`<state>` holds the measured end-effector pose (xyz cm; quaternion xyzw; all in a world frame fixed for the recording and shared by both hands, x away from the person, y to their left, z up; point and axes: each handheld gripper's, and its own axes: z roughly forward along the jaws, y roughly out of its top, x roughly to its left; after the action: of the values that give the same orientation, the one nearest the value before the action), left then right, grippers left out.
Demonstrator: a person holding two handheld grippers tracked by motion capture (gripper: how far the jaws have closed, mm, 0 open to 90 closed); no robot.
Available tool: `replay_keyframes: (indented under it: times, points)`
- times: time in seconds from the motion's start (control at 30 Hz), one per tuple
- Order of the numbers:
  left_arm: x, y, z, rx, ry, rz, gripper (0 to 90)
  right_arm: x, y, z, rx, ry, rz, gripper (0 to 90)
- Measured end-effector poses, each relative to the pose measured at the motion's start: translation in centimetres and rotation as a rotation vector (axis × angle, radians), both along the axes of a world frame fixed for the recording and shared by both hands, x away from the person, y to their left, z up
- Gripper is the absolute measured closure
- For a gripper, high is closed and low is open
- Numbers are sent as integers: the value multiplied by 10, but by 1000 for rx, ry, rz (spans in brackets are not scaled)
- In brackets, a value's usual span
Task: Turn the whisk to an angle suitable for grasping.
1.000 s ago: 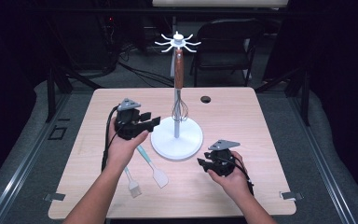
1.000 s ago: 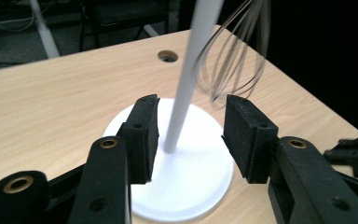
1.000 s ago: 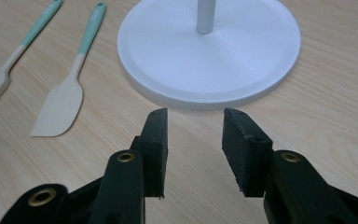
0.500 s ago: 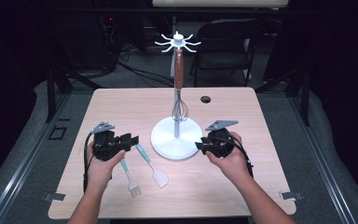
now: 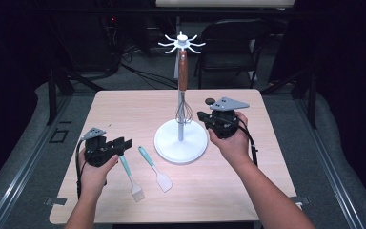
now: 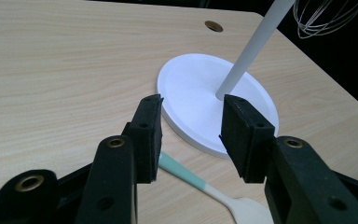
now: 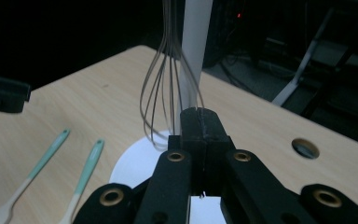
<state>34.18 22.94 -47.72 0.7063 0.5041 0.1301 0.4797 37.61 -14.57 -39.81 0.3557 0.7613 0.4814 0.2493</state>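
Two risks: the left tool point(image 5: 124, 143), jaws apart over the spatula point(image 6: 200, 184), could nudge it aside, while the right tool point(image 7: 200, 122), jaws together, could bump the whisk point(image 7: 168, 88) ahead.

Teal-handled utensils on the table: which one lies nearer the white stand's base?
The spatula, with the flat solid blade. Its handle tip lies close to the stand base; the brush, with its bristled end, lies farther left, beside the left gripper.

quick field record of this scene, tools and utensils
left tool: open, empty, above the brush handle
right tool: shut, jaws just closed, empty, beside the whisk
whisk: hangs on the white stand
brush: flat on table, teal handle
spatula: flat on table, right of brush
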Motion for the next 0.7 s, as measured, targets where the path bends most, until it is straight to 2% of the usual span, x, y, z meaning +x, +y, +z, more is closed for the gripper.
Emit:
replay_keyframes:
  times: [0.13, 0.37, 0.7]
  points:
    - [0, 0, 0, -14, -12, 5, 583, 2, 0, 18, 44, -52, -2, 900]
    - [0, -1, -1, -7, -16, 0, 583, 10, -1, 45, 120, -137, -6, 900]
    - [0, -2, -1, 0, -19, -1, 582, 23, -1, 79, 186, -166, -13, 900]
